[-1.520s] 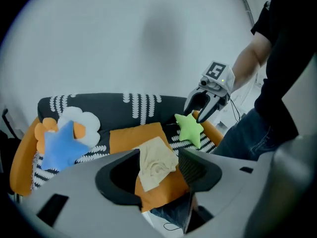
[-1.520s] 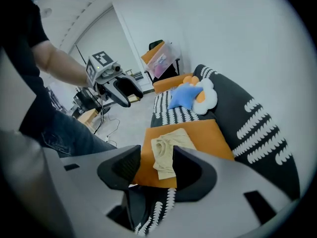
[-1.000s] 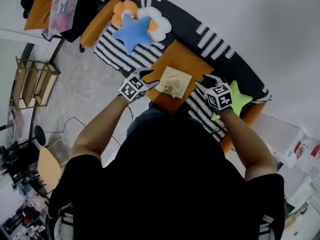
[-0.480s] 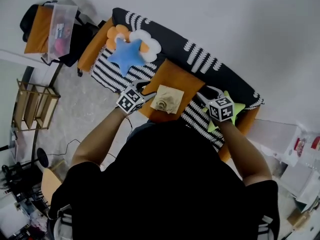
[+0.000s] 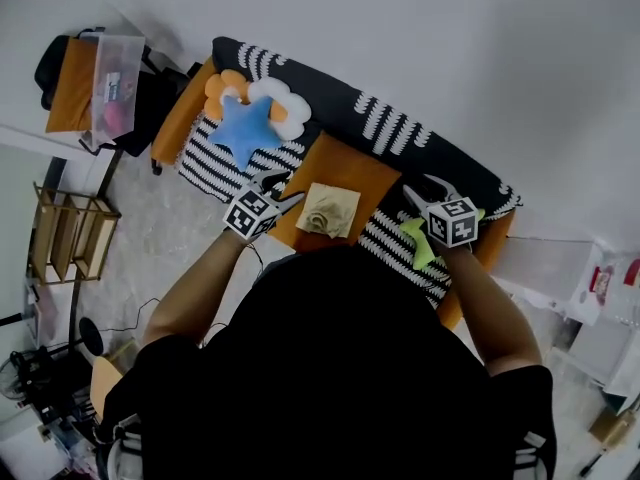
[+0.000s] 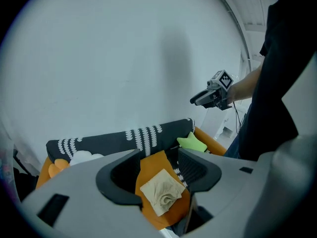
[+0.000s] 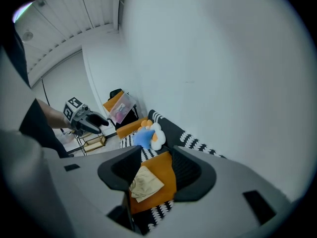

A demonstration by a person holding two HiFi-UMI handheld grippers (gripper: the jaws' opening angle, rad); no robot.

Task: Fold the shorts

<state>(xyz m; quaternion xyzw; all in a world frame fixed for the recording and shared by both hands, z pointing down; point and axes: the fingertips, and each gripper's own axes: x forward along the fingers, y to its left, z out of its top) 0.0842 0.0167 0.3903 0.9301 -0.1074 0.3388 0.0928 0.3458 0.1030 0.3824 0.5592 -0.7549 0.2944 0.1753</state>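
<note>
The beige shorts (image 5: 328, 211) lie folded into a small square on the orange cushion (image 5: 345, 168) in the middle of the sofa. In the left gripper view the shorts (image 6: 162, 192) show far below, between the jaws. My left gripper (image 5: 283, 190) hovers just left of the cushion, open and empty. My right gripper (image 5: 424, 192) hangs to the right, over the green star pillow (image 5: 415, 240), also open with nothing in it. Each gripper view shows the other one held in the air: the right gripper (image 6: 210, 96) and the left gripper (image 7: 87, 122).
The sofa (image 5: 400, 128) is black with white stripes and orange ends. A blue star pillow (image 5: 243, 128) and a flower pillow (image 5: 275, 103) lie at its left end. A wooden rack (image 5: 68, 233) and a cluttered chair (image 5: 95, 73) stand on the floor at the left.
Both grippers have lifted and drawn back from the shorts, the right one moving further right over the green star. The shorts stay folded on the cushion.
</note>
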